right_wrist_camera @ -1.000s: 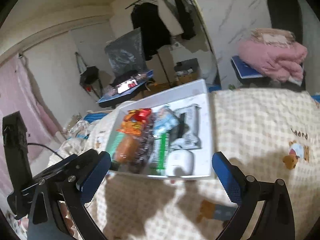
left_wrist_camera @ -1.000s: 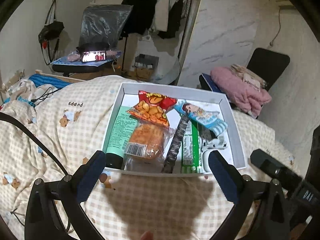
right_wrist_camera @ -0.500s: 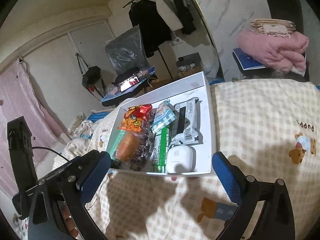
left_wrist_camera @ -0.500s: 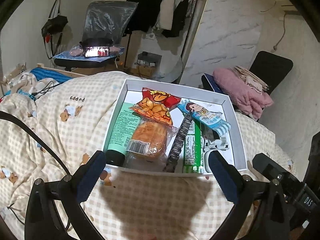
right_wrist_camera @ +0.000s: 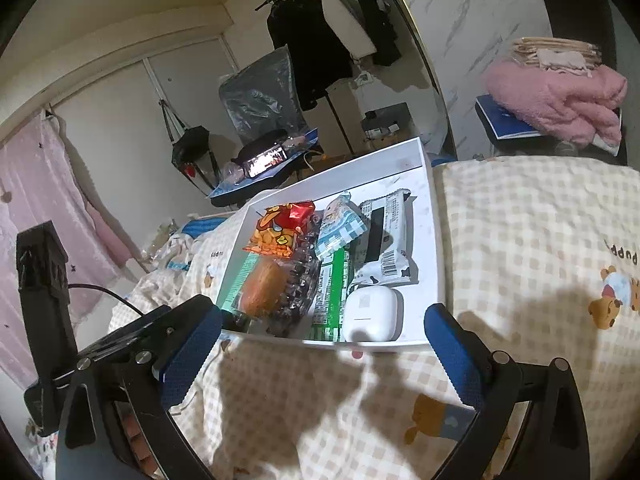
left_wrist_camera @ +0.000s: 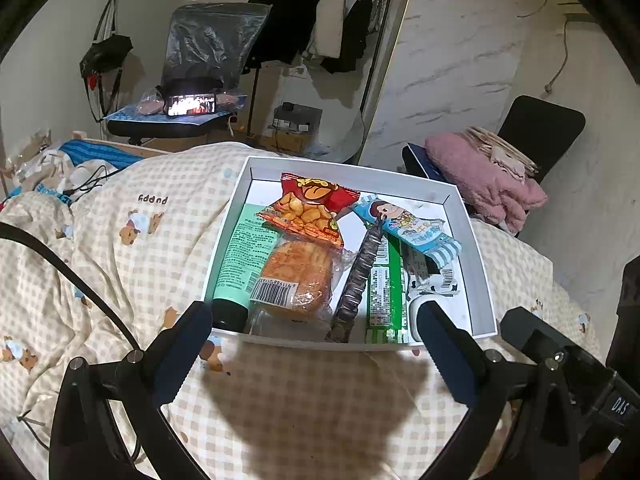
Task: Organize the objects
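Observation:
A white box (left_wrist_camera: 478, 256) (right_wrist_camera: 434, 240) lies on a checked bear-print quilt (left_wrist_camera: 132, 248). It holds a red snack bag (left_wrist_camera: 310, 208), a wrapped bun (left_wrist_camera: 298, 276), a green tube (left_wrist_camera: 240, 256), a dark strip of pieces (left_wrist_camera: 358, 280), a green pack (left_wrist_camera: 384, 288), a blue cartoon packet (left_wrist_camera: 408, 224), a cow-print packet (right_wrist_camera: 384, 244) and a white earbud case (right_wrist_camera: 372, 314). My left gripper (left_wrist_camera: 312, 344) and right gripper (right_wrist_camera: 320, 344) are both open and empty, just in front of the box's near edge.
A pink blanket (left_wrist_camera: 484, 176) lies on a black chair to the right. A clothes rack (left_wrist_camera: 320, 12) and a chair with a lit phone (left_wrist_camera: 192, 104) stand behind the bed. A black cable (left_wrist_camera: 60, 264) crosses the quilt at left.
Both grippers have moved a little nearer to the box and stayed open; the box's contents have not moved.

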